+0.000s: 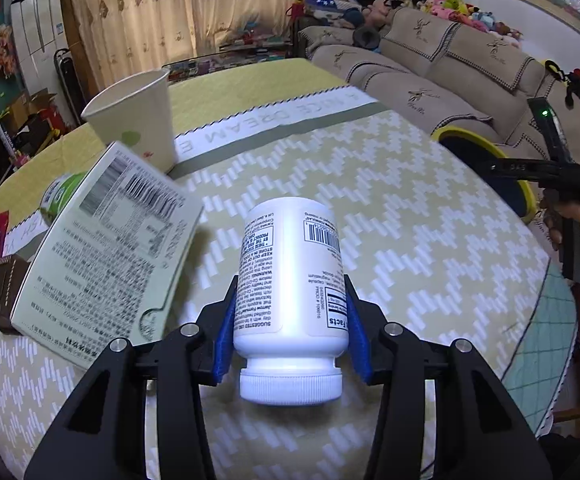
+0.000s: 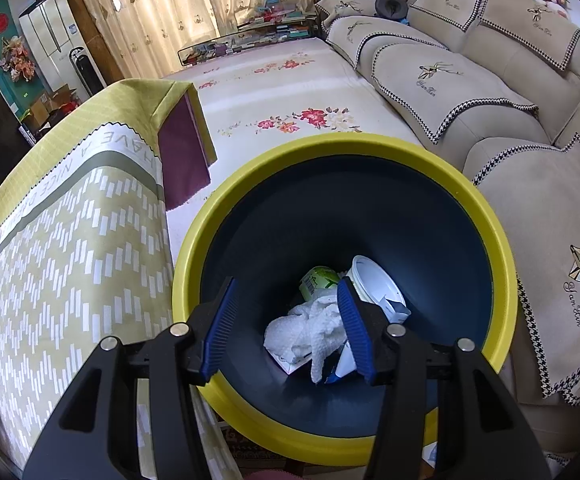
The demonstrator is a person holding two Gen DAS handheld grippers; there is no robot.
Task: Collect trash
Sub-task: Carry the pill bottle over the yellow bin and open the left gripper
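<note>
Left tool (image 1: 290, 312) clenches white plastic pill bottle (image 1: 291, 280); right tool (image 2: 286, 328) released over part-filled yellow-rimmed bin (image 2: 345, 148); paper cup (image 1: 138, 120), box (image 1: 106, 240) remain.

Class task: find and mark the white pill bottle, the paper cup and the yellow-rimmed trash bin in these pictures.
white pill bottle (image 1: 290, 280): left wrist view, on its printed label.
paper cup (image 1: 138, 120): left wrist view, on its outer side wall.
yellow-rimmed trash bin (image 2: 329, 142): right wrist view, on the far part of its yellow rim.
</note>
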